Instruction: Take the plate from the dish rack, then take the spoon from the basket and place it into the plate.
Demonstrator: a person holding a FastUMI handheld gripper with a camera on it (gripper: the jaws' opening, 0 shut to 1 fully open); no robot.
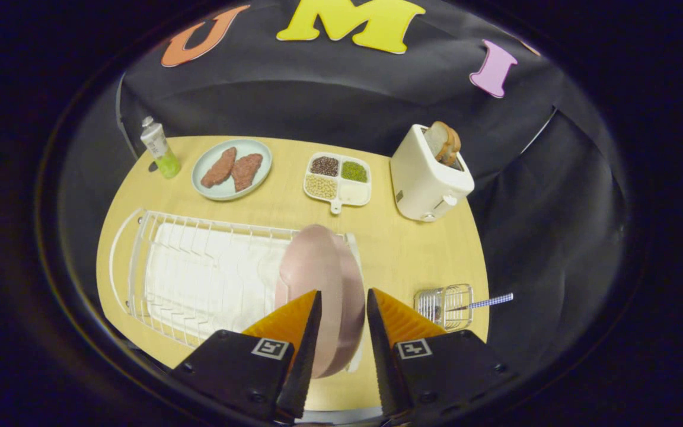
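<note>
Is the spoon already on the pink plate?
No, the spoon lies in the small wire basket, while the pink plate stands in the dish rack between the open gripper's fingers.

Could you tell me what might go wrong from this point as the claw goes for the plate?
1. The claw is open around the upright pink plate's rim; an off-centre grip could let it tip or slip.
2. The plate stands at the end of the wire dish rack; pulling at an angle might snag and drag it.
3. The spoon sticks out of the small basket nearby; a swing could knock it.
</note>
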